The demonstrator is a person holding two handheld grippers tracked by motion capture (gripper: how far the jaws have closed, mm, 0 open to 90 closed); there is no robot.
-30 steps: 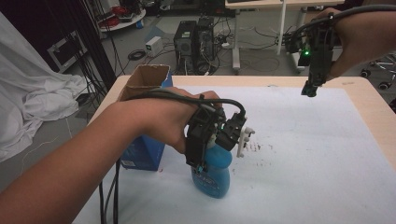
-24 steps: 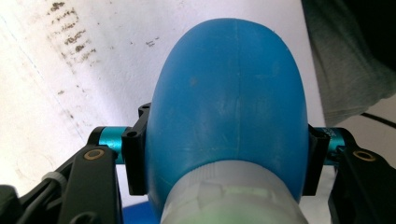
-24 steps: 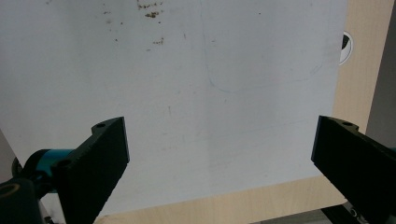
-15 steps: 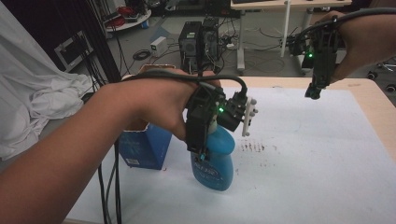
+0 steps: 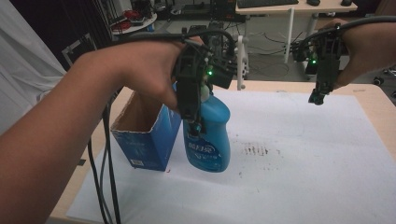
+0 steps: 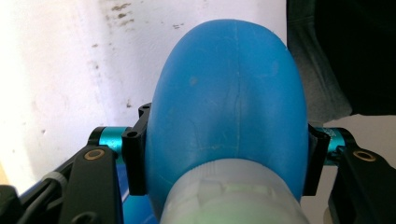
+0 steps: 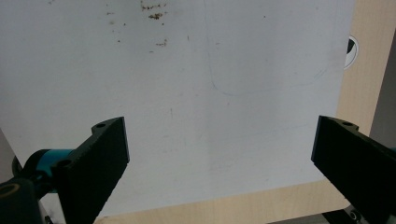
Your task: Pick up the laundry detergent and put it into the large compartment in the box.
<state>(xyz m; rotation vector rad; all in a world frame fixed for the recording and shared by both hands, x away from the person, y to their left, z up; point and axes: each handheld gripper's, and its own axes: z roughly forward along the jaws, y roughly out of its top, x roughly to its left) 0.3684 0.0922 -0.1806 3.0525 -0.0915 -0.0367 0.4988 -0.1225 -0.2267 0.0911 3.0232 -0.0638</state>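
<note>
The blue bottle (image 5: 208, 135) hung above the white sheet (image 5: 299, 168) that covered the table (image 5: 373, 95), just beside the open blue box (image 5: 147, 135) that stood at the sheet's left part. It was roughly upright, its white trigger head (image 5: 240, 58) at the top, its label facing the camera in the high view. Whether its base touched the sheet could not be told from that view.

The left gripper (image 5: 191, 100) was clamped on the bottle's upper body, just under the pale collar. In the left gripper view the two black jaws pressed against the bottle (image 6: 229, 98) from either side, with the stained sheet (image 6: 70, 70) below it. The left hand (image 5: 144, 70) held that gripper from above, and its cables (image 5: 105, 177) trailed down past the table's near left edge.

The right gripper (image 5: 317, 95) was held well apart, above the sheet's far right corner, pointing down. In the right gripper view its jaws stood wide apart with nothing between them, over bare sheet (image 7: 210, 102) and a strip of wooden table edge (image 7: 364, 79).
</note>
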